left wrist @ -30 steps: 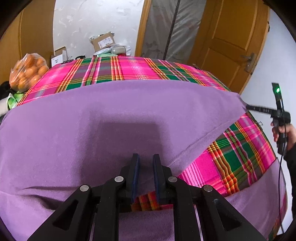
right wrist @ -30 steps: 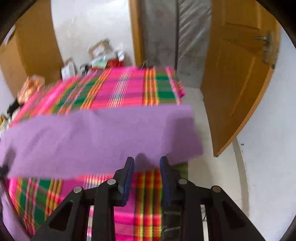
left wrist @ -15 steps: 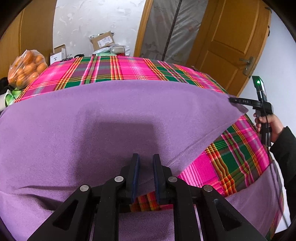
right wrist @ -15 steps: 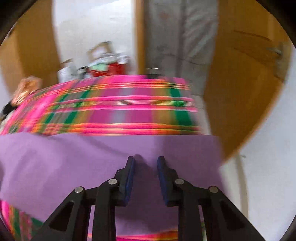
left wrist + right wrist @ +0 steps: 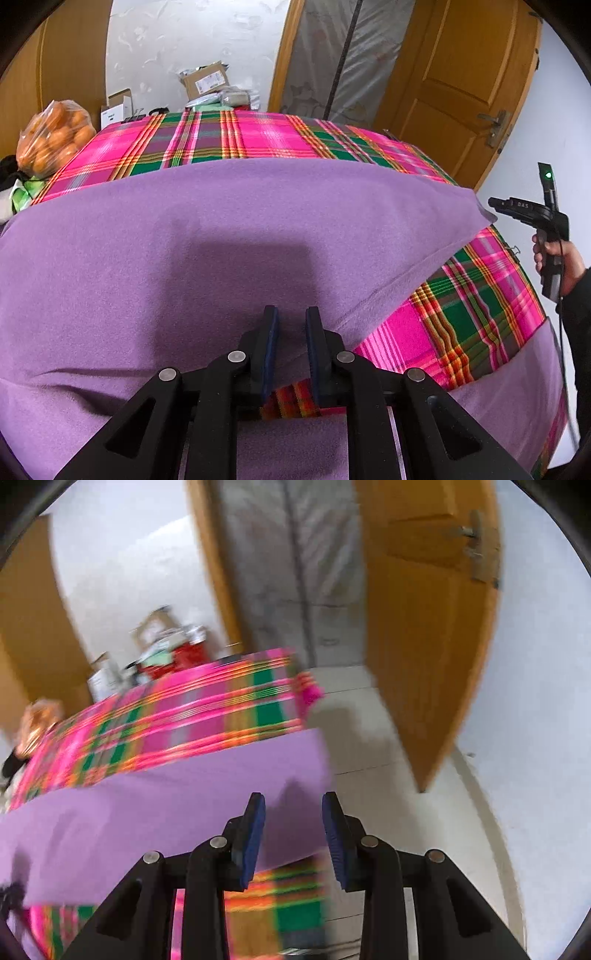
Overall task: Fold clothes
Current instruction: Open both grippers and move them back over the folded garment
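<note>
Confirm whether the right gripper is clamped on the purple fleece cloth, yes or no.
No: the right gripper stands open, its blue pads spread apart, with the purple fleece cloth lying free on the plaid table cover.

My left wrist camera sits low and close over the purple cloth (image 5: pixel 229 240), looking along its fingers across the plaid-covered table (image 5: pixel 258 136) toward the far wall; the right gripper (image 5: pixel 493 203) shows at the right edge of the frame. My right wrist camera looks from the table's right end, tilted and blurred. Both views share the cloth, the table, the wooden door (image 5: pixel 461 74) (image 5: pixel 424 627) and the bag of oranges (image 5: pixel 55 136) (image 5: pixel 38 720) at left
</note>
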